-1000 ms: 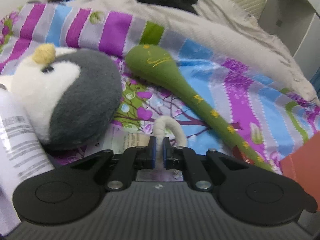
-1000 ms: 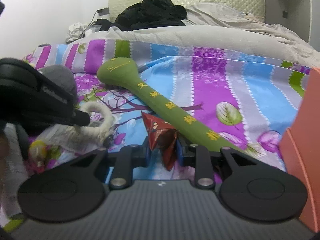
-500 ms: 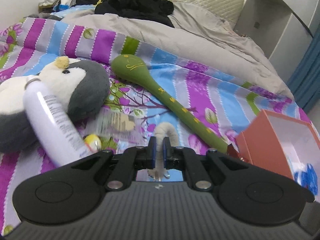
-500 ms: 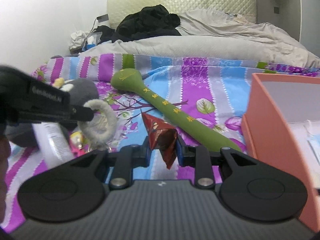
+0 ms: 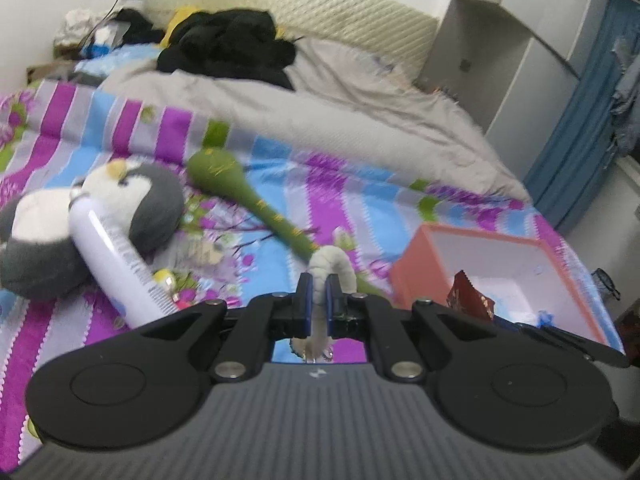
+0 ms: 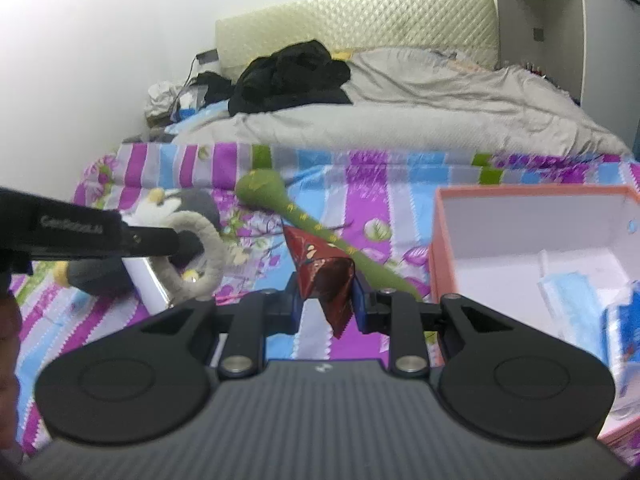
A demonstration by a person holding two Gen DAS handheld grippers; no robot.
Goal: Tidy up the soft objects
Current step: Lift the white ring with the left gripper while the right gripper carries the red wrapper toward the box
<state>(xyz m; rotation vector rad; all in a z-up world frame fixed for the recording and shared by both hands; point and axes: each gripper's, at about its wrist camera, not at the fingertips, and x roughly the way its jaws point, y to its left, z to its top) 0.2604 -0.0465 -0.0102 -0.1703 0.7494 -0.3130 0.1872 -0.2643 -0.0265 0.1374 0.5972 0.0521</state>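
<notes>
Both hands have risen off the bed since a second ago, the left gripper (image 5: 317,300) pinching the fluffy white ring (image 5: 332,264) and the right gripper (image 6: 326,300) pinching the red wrapper (image 6: 324,268), both now near the open pink box (image 6: 448,216), probably their destination.

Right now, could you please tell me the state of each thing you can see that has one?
Left hand-held gripper: shut on the fuzzy ring, lifted off the bed.
Right hand-held gripper: shut on the red wrapper, held in the air.
Orange box: open, partly filled.
White bottle: lying against the penguin toy.
Green stick toy: lying flat on the blanket.
</notes>
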